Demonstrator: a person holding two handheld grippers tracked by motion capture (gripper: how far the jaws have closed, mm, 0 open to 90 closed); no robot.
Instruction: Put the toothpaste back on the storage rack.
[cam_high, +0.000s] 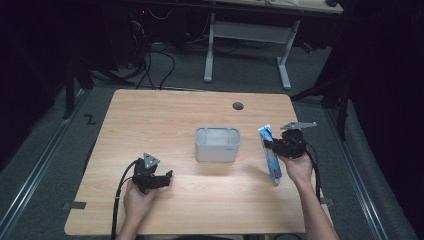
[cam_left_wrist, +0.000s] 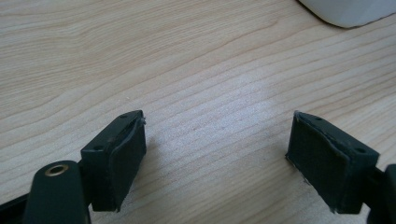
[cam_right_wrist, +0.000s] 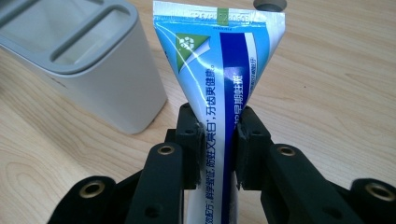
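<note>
A blue and white toothpaste tube (cam_high: 270, 152) (cam_right_wrist: 219, 70) is held at the right of the table, its flat crimped end pointing away from the person. My right gripper (cam_high: 276, 146) (cam_right_wrist: 218, 144) is shut on the tube's middle, both pads pressing its sides. A grey holder (cam_high: 217, 144) (cam_right_wrist: 88, 65) with open compartments stands in the middle of the table, just left of the tube. Near the front left, my left gripper (cam_high: 165, 179) (cam_left_wrist: 217, 158) rests low over bare wood, open, with nothing between its pads.
The wooden table (cam_high: 165, 115) has a round cable hole (cam_high: 238, 106) (cam_right_wrist: 270, 4) at the back right. A white desk frame (cam_high: 247, 35) stands on the floor beyond the table. A corner of the holder (cam_left_wrist: 348, 11) lies ahead of the left gripper.
</note>
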